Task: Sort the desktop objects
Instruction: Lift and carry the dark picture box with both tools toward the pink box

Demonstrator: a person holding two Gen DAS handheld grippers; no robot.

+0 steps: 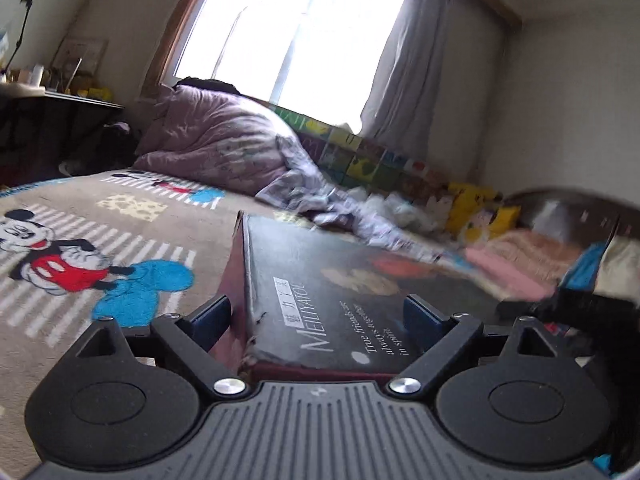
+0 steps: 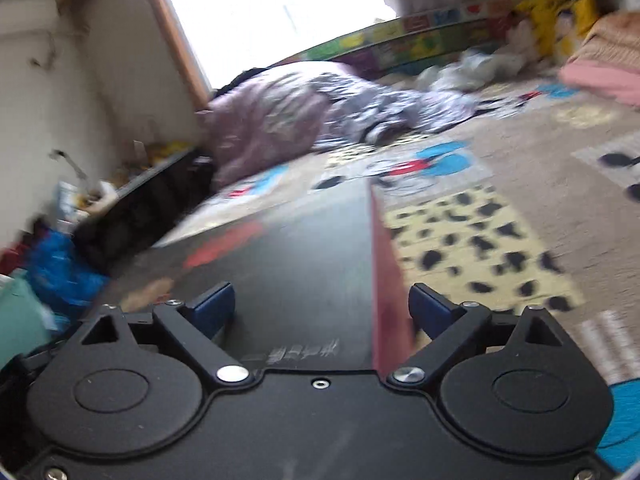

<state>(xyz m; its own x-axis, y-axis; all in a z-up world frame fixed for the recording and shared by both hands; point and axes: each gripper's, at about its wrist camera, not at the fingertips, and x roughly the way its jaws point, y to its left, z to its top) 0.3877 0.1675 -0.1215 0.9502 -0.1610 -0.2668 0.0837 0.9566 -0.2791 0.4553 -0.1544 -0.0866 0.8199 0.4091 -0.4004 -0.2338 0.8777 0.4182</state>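
Black cardboard forms the lid of a large flat box with dark red sides [image 1: 320, 292], printed with white lettering, and this box lies on a beige cartoon-print blanket [image 1: 120, 216] that covers the bed. Both tools come at the box from its near end, each tipped slightly downward. The left tool [image 1: 320, 316] straddles the box's near left corner: its left blue pad stands beside the red side wall, its right pad sits over the black lid, and the jaws are spread wide with no pad seen pressing on the cardboard, so it reads as released. The right tool [image 2: 322, 306] straddles the box's [image 2: 304, 248] right edge in the same way, left pad above the lid, right pad outside the red wall over the blanket [image 2: 520, 184], jaws likewise wide and released; its view is blurred. Beyond the box's far end a crumpled mauve quilt [image 1: 212, 140] is heaped under the bright window [image 1: 296, 28]. To the box's far right lies a folded pink towel [image 1: 508, 272], and the right tool's dark body shows at the box's right edge.
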